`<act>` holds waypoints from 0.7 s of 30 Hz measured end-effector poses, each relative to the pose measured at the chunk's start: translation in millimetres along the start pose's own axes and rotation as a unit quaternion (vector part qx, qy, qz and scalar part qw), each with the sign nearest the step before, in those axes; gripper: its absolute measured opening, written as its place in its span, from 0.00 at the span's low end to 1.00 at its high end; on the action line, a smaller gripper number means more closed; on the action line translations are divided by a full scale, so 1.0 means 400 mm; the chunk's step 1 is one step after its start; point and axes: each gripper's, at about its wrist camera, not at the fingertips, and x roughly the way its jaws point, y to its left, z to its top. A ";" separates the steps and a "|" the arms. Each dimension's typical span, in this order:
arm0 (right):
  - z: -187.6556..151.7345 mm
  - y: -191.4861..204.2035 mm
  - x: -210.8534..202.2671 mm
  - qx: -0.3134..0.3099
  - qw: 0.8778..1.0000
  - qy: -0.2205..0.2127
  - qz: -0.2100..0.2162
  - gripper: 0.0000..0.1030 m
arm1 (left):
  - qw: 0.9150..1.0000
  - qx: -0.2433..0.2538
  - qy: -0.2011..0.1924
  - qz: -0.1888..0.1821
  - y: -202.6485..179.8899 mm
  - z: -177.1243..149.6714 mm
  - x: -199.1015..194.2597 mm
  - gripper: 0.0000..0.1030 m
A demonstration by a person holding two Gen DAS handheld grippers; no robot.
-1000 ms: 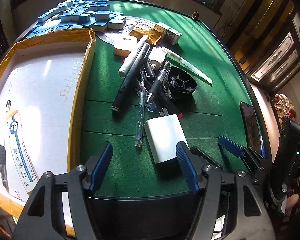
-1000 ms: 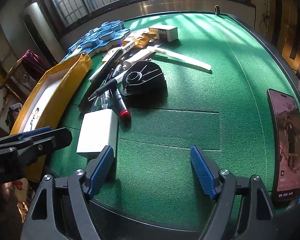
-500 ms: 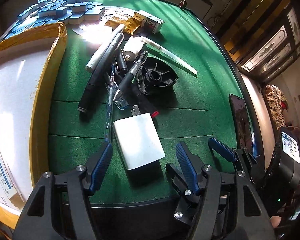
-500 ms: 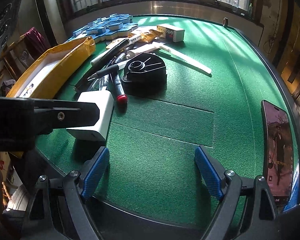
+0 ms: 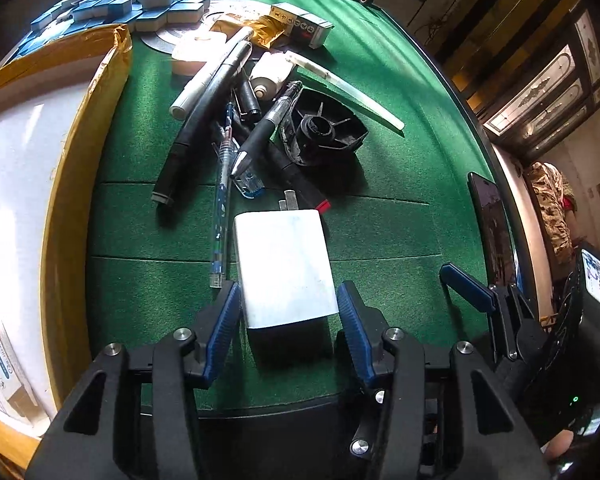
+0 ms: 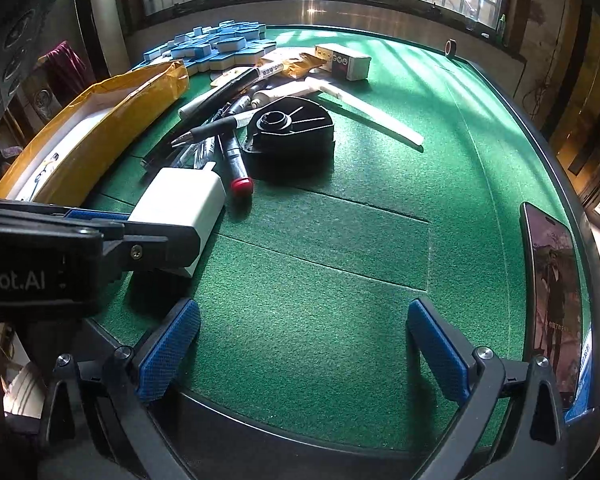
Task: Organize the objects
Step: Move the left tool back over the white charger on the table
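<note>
1. Over the near edge of the green felt table (image 5: 400,208), through my left wrist camera: my left gripper (image 5: 288,304) straddles the white rectangular plastic charger block (image 5: 284,264), which lies flat on the felt with its metal prongs toward the heap of pens and markers (image 5: 236,120). My jaws have just been closing, the block between them. The blue pads (image 5: 224,320) stand at its near corners; the left one looks to be touching, the right perhaps a sliver off — I cannot tell whether they are pressing yet. To the left stands the open cardboard box with yellow tape on its rim (image 5: 80,184). A black ribbed plastic cap (image 5: 324,132) lies beyond the pens.

2. Further right above the same table, through my right wrist camera: my right gripper (image 6: 300,344) hangs over bare felt, empty. Its jaws have just been opening and now stand wide apart. A black smartphone (image 6: 556,304) lies at the right edge. My left gripper comes in from the left at the charger block (image 6: 184,200).

3. The step in hand, as I judge it, is picking up the charger block. Next I should finish the squeeze until both pads bear firmly, then lift straight up — clear of the blue-patterned clear pen (image 5: 220,220) just beside it — probably toward the box.
</note>
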 end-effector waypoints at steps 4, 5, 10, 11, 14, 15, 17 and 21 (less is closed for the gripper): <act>-0.003 0.002 -0.002 0.001 1.000 -0.003 -0.001 0.99 | 1.000 0.010 0.008 -0.003 0.020 -0.020 -0.008 0.47; -0.003 0.002 -0.002 0.001 1.000 -0.003 -0.002 0.99 | 1.000 0.006 0.008 -0.010 0.027 -0.024 -0.008 0.47; -0.004 0.006 -0.003 0.007 1.000 -0.005 -0.007 0.99 | 1.000 0.005 -0.006 -0.016 0.029 -0.034 -0.014 0.63; -0.005 0.006 -0.003 0.008 1.000 -0.005 -0.007 0.99 | 1.000 0.006 -0.008 -0.020 0.028 -0.035 -0.012 0.72; -0.007 0.008 -0.006 0.010 1.000 -0.003 -0.008 0.99 | 1.000 0.017 -0.002 -0.009 0.018 -0.042 -0.012 0.78; -0.007 0.008 -0.006 0.010 1.000 -0.003 -0.008 0.99 | 1.000 0.019 -0.001 0.000 0.014 -0.046 -0.012 0.78; -0.008 0.008 -0.007 0.009 1.000 -0.003 -0.008 0.99 | 0.999 0.032 -0.003 0.012 0.007 -0.055 -0.011 0.79; -0.009 0.009 -0.010 0.011 1.000 0.000 -0.008 0.99 | 0.999 0.028 -0.024 0.010 0.009 -0.068 -0.016 0.80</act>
